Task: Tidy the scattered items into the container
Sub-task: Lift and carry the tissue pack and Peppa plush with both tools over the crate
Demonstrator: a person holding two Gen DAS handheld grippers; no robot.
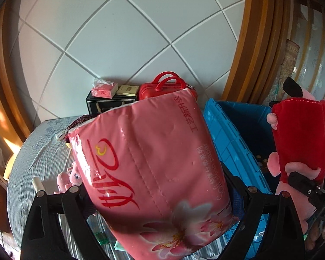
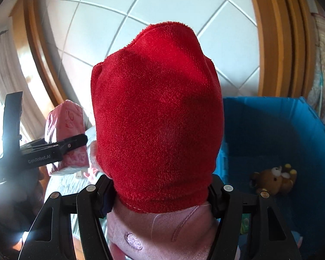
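At centre frame the left gripper (image 1: 160,197) jaws clamp the slick, squashy tissue pack (image 1: 149,169); the right gripper (image 2: 160,195) jaws pinch the light plush toy (image 2: 158,117) at its waist, beside the blue bin (image 2: 281,130).

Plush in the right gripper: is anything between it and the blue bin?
Nothing visible. The plush is held up beside the bin, whose open inside holds only a small teddy bear on its floor.
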